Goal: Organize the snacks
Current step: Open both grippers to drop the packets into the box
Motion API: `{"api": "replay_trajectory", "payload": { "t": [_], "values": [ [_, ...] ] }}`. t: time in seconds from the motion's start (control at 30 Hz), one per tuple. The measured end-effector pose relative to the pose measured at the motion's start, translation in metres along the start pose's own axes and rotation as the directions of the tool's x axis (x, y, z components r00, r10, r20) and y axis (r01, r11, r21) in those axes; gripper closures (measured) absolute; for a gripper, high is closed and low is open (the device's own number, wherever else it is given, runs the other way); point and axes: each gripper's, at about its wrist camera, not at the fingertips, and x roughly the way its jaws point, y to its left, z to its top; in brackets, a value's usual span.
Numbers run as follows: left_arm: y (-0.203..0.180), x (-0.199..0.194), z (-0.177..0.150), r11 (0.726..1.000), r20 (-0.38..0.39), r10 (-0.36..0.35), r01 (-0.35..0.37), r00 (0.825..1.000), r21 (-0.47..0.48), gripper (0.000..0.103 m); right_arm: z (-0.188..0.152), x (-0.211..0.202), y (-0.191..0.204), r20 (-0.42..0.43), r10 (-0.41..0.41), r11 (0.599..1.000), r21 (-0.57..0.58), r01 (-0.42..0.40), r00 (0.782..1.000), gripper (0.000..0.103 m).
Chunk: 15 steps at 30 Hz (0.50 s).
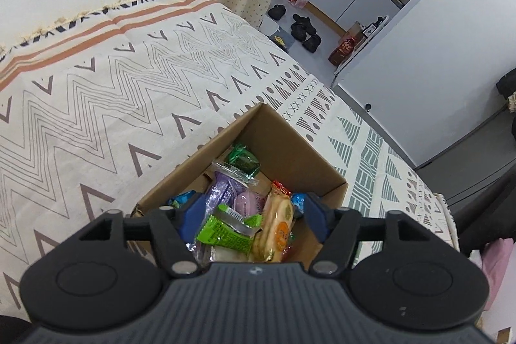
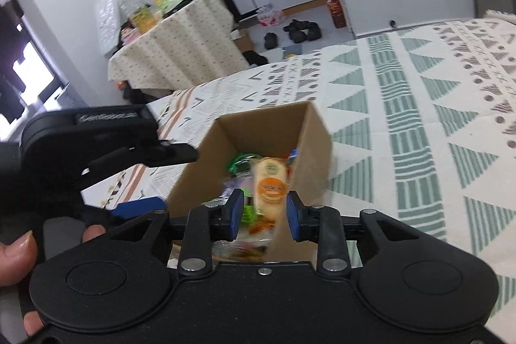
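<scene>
Both claws gape over the cardboard box (image 1: 300, 150) on the bed (image 1: 96, 86): left claw (image 1: 251, 213) wide, right claw (image 2: 264, 213) narrower, gripping nothing; the orange biscuit pack (image 2: 270, 186) may tip out, since snacks pile high.

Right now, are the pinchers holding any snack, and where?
No. The left gripper is open above the cardboard box. The right gripper is open too; the orange-label cracker pack looks loose, blurred.

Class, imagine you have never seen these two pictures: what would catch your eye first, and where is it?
The open cardboard box on the patterned bedspread, crammed with bright snack wrappers. In the right wrist view a blurred orange-labelled cracker pack hangs over the box, between the right gripper's parted blue pads. The left gripper stands open over the same box.
</scene>
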Motion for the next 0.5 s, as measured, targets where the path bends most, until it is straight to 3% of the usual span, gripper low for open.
{"api": "replay_trajectory", "payload": {
  "t": [0.13,0.27,0.5],
  "values": [
    [-0.009,0.0,-0.006,0.998,0.003,0.025,-0.025,1.0,0.05,0.024,0.002,-0.01,-0.016,0.001,-0.023,0.999,0.042,0.023,1.0,0.073],
    [-0.013,-0.002,-0.014,0.996,-0.03,0.043,-0.04,0.999,0.077,0.023,0.003,-0.023,-0.029,0.001,-0.033,0.997,0.069,0.033,0.999,0.073],
    [-0.03,-0.022,-0.029,0.99,-0.014,0.046,-0.044,0.999,0.134,0.018,0.01,-0.048,-0.049,0.008,-0.061,0.994,0.096,0.06,0.998,0.071]
  ]
}}
